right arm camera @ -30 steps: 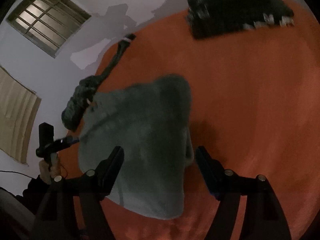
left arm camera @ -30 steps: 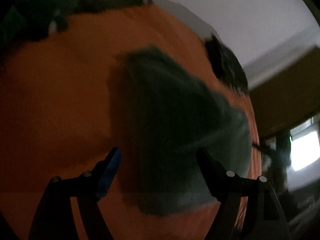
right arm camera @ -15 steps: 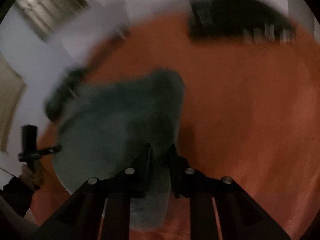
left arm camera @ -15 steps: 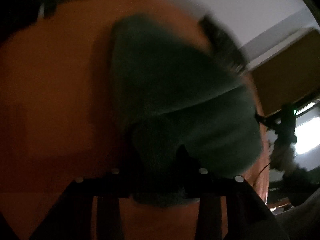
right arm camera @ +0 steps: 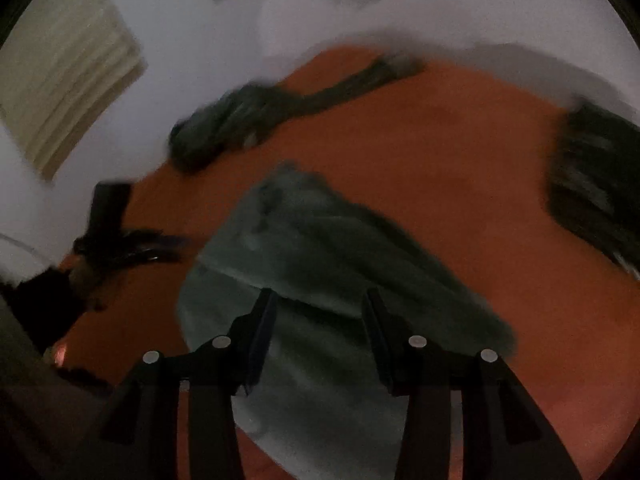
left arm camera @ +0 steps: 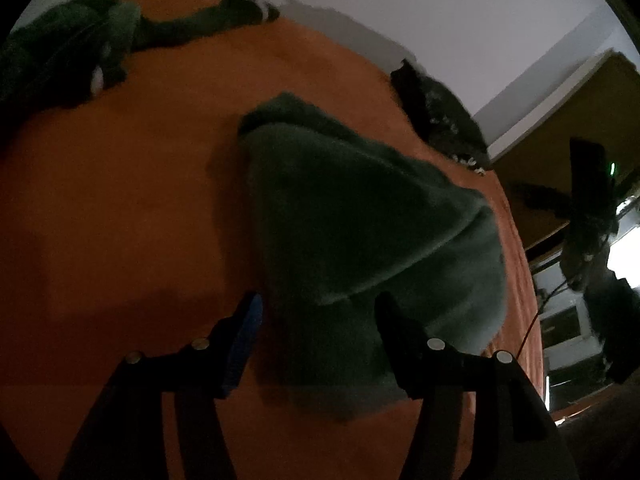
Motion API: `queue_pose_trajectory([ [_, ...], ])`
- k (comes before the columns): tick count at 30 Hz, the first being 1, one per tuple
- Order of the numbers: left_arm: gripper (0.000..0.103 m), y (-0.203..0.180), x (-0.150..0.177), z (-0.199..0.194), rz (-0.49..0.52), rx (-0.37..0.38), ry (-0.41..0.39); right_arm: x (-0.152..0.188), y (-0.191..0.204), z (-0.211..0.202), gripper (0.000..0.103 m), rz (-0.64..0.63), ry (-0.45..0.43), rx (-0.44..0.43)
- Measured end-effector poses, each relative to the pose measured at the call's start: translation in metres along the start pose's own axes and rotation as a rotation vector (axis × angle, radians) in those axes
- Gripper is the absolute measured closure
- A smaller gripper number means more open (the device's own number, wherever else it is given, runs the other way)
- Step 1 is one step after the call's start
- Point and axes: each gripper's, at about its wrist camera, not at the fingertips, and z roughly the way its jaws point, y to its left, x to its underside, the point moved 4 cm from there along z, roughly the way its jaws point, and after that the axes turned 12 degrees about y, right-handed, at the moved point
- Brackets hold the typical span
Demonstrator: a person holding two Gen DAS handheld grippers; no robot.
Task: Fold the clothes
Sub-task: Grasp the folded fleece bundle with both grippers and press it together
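A grey-green fleece garment (left arm camera: 360, 220) lies folded over on the orange bed cover (left arm camera: 120, 220); a fold edge runs across it. My left gripper (left arm camera: 318, 308) hovers over its near edge with the jaws opening. Cloth lies under the gap, and neither pad presses on it. In the right wrist view the same garment (right arm camera: 320, 240) fills the middle. My right gripper (right arm camera: 319, 300) stands above it, jaws opening too, with cloth below the gap and nothing gripped. Each view shows the other gripper in a hand, the right one (left arm camera: 588, 200) and the left one (right arm camera: 112, 216).
A crumpled dark green garment (left arm camera: 80, 48) lies at the bed's far edge by the white wall, also seen as a blurred dark heap (right arm camera: 240, 124). A black folded garment (left arm camera: 436, 116) sits at the other far corner. A wooden wardrobe (left arm camera: 580, 120) stands beyond the bed.
Half a second ago both grippers were shut on the fleece garment's near edge. Both have now let go and opened. The right gripper has swung aside and rolled, and the cloth lies folded.
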Motion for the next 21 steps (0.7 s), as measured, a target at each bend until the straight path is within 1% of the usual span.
queue_pose_trajectory([
  [2,0.042,0.001,0.005,0.018,-0.006,-0.008,0.031,-0.028,0.009,0.027,0.102,-0.078,0.085,0.014],
  [4,0.042,-0.004,0.015,0.034,-0.01,-0.01,0.041,-0.05,0.01,0.051,0.102,-0.107,0.157,0.001],
  [7,0.042,-0.006,0.026,0.037,-0.017,0.022,0.029,-0.072,0.01,0.08,0.102,-0.123,0.243,-0.063],
  [10,0.042,-0.004,0.028,0.037,-0.017,0.038,0.039,-0.083,0.014,0.107,0.101,-0.162,0.316,-0.095],
  [11,0.042,-0.004,0.028,0.037,-0.018,0.042,0.043,-0.086,0.015,0.116,0.099,-0.178,0.338,-0.101],
  [14,0.042,-0.002,0.024,0.038,-0.022,0.053,0.051,-0.091,0.02,0.136,0.098,-0.226,0.376,-0.099],
  [16,0.042,-0.002,0.023,0.039,-0.02,0.049,0.052,-0.092,0.021,0.148,0.097,-0.223,0.41,-0.131],
  [17,0.042,-0.002,0.023,0.039,-0.018,0.044,0.05,-0.092,0.021,0.153,0.094,-0.216,0.423,-0.146],
  [19,0.042,-0.004,0.022,0.04,-0.016,0.031,0.045,-0.093,0.022,0.154,0.094,-0.219,0.399,-0.153],
  [20,0.045,-0.004,0.021,0.04,-0.016,0.023,0.044,-0.093,0.023,0.154,0.098,-0.229,0.378,-0.142],
  [21,0.048,-0.004,0.021,0.04,-0.017,0.017,0.043,-0.092,0.025,0.15,0.101,-0.246,0.346,-0.104],
])
